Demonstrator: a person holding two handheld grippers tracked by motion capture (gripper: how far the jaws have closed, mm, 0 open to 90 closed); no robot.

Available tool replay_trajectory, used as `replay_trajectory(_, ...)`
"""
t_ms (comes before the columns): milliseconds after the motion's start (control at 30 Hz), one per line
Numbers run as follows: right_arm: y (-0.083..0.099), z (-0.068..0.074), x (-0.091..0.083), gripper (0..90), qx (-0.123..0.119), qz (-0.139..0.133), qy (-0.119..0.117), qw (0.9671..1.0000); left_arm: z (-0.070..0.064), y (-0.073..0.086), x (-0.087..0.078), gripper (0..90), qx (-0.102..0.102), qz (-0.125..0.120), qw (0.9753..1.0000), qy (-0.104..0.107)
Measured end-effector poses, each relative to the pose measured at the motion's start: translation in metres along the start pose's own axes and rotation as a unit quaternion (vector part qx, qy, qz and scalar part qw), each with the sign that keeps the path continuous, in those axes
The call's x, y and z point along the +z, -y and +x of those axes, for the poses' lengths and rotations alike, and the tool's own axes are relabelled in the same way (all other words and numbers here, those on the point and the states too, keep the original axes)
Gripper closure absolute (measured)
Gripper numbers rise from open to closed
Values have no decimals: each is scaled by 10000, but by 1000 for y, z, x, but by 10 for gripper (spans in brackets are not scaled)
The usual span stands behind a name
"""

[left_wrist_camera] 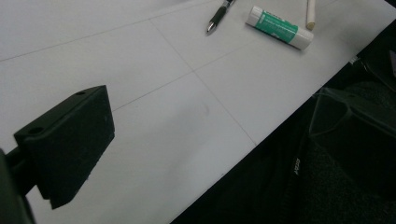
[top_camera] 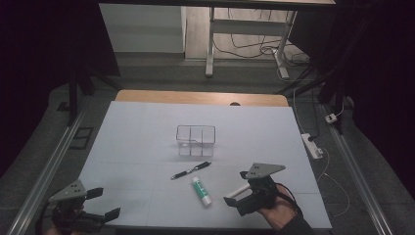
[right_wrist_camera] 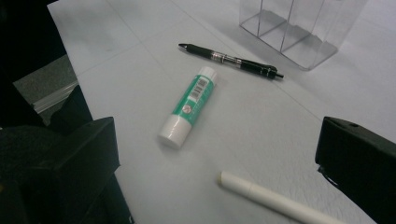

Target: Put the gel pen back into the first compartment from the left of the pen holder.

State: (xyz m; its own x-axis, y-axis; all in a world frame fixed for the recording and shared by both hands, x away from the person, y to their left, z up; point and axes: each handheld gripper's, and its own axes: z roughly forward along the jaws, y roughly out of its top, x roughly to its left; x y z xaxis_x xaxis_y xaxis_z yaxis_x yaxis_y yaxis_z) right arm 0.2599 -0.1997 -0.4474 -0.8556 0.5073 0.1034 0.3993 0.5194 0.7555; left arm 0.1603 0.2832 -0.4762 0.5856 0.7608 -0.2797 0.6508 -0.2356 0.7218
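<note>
The right claw (top_camera: 240, 187) hangs released just over the near right part of the table (top_camera: 147, 127), its jaws standing wide either side of a thin white stick (right_wrist_camera: 275, 198) lying flat. The stick looks light, stiff and smooth, so it may roll; gripping across its middle seems safest. A glue stick (top_camera: 201, 191) and a pen (top_camera: 191, 170) lie just beside it. The left claw (top_camera: 105, 203) is released too, well apart.

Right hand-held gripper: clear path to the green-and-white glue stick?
Probably yes. The right hand-held gripper is open, the green-and-white glue stick lies just ahead on bare white table; only the white marker lies nearer.
</note>
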Motion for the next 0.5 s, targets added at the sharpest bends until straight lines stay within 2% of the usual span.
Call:
replay_trajectory(167, -5, -5, 13, 0, 83, 15, -93, 9999, 0, 0, 0, 2, 0, 0, 10000, 7)
replay_trajectory(333, -15, -9, 27, 0, -83, 89, -191, 9997, 1, 0, 0, 2, -16, -5, 10000, 27)
replay_trajectory(500, -25, -14, 44, 0, -237, 198, -190, 9993, 1, 0, 0, 2, -33, -16, 10000, 38)
